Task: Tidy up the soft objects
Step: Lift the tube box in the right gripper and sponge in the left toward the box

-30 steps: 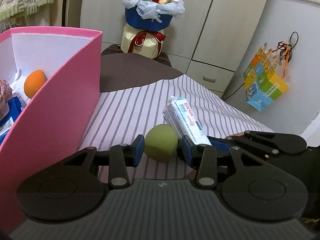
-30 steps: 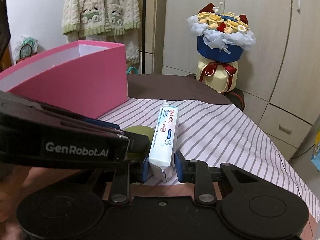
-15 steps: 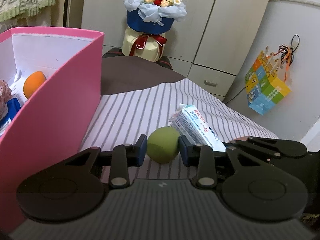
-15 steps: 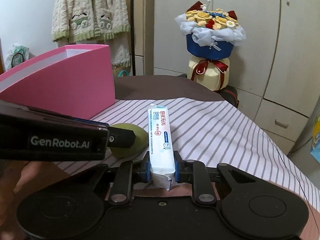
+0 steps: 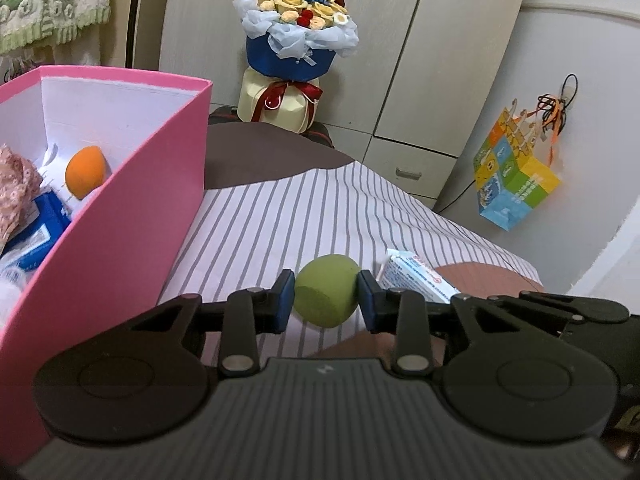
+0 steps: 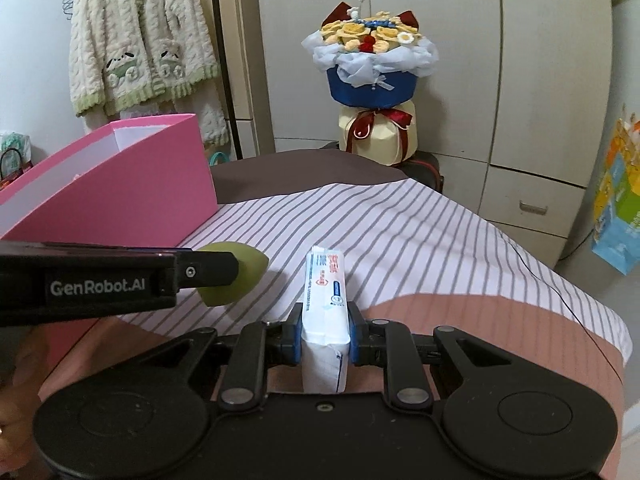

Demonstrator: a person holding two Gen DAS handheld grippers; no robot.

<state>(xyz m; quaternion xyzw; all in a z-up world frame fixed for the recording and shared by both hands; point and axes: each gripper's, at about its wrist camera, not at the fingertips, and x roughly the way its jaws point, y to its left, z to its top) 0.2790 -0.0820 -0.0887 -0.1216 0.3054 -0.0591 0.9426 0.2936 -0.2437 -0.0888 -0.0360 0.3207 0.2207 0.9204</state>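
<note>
My left gripper (image 5: 326, 294) is shut on a green egg-shaped sponge (image 5: 326, 290), held just above the striped cloth (image 5: 304, 208). From the right wrist view the same sponge (image 6: 248, 262) pokes out past the left gripper's black finger (image 6: 200, 270). My right gripper (image 6: 325, 334) is shut on a white tissue pack (image 6: 325, 304), gripped near its rear end and lifted off the cloth. That pack (image 5: 416, 276) shows just right of the sponge in the left wrist view. The pink box (image 5: 132, 216) stands to the left, holding an orange sponge (image 5: 86, 178), a blue pack and a floral cloth.
A flower bouquet (image 6: 372, 76) stands on a dark stool behind the bed. A cream cardigan (image 6: 140, 40) hangs at the back left. White cupboard doors (image 6: 552, 80) fill the back, and a colourful paper bag (image 5: 516, 182) hangs on the right wall.
Both grippers closed on their objects, the left on the green sponge and the right on the tissue pack. Both then lifted them off the cloth, and the pack rolled upright in the right jaws.
</note>
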